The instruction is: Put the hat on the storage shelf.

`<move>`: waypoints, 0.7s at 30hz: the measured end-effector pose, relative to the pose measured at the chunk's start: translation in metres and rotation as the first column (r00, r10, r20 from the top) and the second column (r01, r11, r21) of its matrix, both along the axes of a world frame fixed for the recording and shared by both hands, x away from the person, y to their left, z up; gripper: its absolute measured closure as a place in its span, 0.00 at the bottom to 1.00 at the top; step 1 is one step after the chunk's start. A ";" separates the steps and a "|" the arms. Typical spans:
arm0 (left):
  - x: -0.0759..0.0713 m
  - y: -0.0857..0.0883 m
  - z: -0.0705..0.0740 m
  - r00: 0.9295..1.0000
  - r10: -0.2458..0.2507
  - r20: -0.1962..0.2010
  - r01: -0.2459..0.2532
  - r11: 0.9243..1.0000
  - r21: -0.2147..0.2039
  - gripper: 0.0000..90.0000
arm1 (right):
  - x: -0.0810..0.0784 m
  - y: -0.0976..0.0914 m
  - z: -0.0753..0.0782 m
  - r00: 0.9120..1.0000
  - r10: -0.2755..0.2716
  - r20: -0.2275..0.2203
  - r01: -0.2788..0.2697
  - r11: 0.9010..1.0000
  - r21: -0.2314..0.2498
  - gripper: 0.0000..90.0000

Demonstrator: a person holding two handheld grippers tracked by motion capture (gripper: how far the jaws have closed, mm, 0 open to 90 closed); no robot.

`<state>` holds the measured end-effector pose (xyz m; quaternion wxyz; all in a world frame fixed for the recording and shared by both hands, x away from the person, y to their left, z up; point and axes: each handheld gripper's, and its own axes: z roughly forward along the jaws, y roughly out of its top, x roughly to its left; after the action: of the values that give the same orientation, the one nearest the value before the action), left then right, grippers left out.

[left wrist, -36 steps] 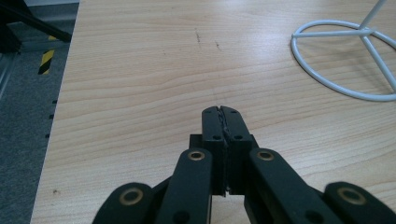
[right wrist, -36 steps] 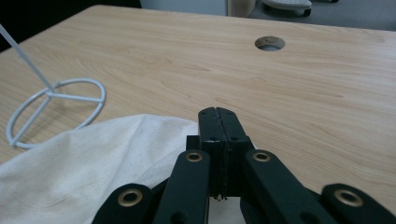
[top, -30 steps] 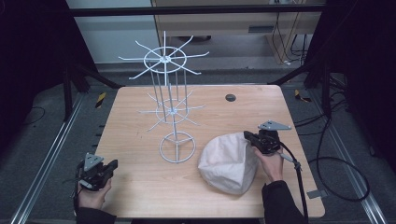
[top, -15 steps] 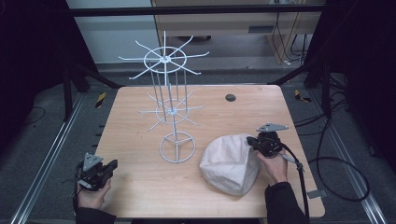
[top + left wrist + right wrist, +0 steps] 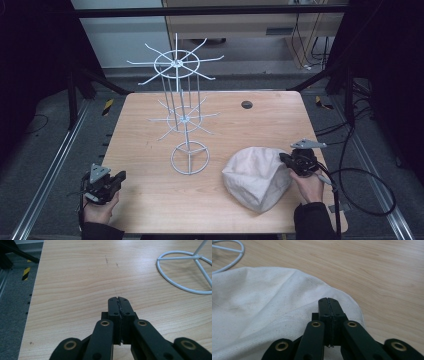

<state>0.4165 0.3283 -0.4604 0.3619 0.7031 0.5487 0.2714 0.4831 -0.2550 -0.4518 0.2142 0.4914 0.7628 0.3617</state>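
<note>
Wooden table [image 5: 150, 200], crumpled cream cloth hat [image 5: 255, 175]

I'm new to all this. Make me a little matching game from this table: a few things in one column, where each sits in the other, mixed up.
Things:
1. white wire rack
2. cream cloth hat
3. small dark disc
4. left gripper

Places:
A. near the table's far edge, alone
B. at the near left corner, jaws shut on nothing
C. middle of the table, standing upright
D. near right, next to the right gripper

Pairs: 1-C, 2-D, 3-A, 4-B
</note>
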 end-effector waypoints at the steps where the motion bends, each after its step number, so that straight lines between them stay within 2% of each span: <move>1: 0.000 0.000 0.000 1.000 0.000 0.000 0.000 1.000 0.000 0.99 | -0.002 -0.002 0.000 1.000 -0.003 0.001 0.003 1.000 0.000 1.00; 4: 0.000 0.000 -0.001 1.000 -0.001 -0.004 0.001 1.000 0.000 0.98 | -0.013 -0.009 -0.003 0.999 -0.043 0.006 0.043 0.999 0.010 1.00; 9: 0.000 0.000 -0.001 1.000 -0.002 -0.003 0.002 1.000 -0.001 0.98 | -0.021 -0.012 -0.004 0.998 -0.057 0.018 0.057 0.998 -0.009 1.00; 13: 0.000 0.000 -0.001 1.000 -0.003 -0.005 0.002 1.000 -0.007 0.98 | -0.029 -0.014 -0.003 0.997 -0.081 0.012 0.081 0.997 0.002 1.00; 16: 0.000 0.000 -0.001 1.000 -0.004 -0.004 0.004 1.000 -0.005 0.98 | -0.034 -0.014 -0.002 0.995 -0.093 0.031 0.094 0.995 -0.025 1.00; 21: 0.000 -0.001 -0.001 1.000 -0.007 -0.007 0.007 1.000 -0.005 0.98 | -0.043 -0.018 0.010 0.990 -0.094 0.103 0.095 0.996 0.003 1.00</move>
<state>0.4161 0.3276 -0.4616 0.3626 0.7051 0.5480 0.2665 0.4398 -0.2727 -0.4415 0.2706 0.5074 0.7269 0.3754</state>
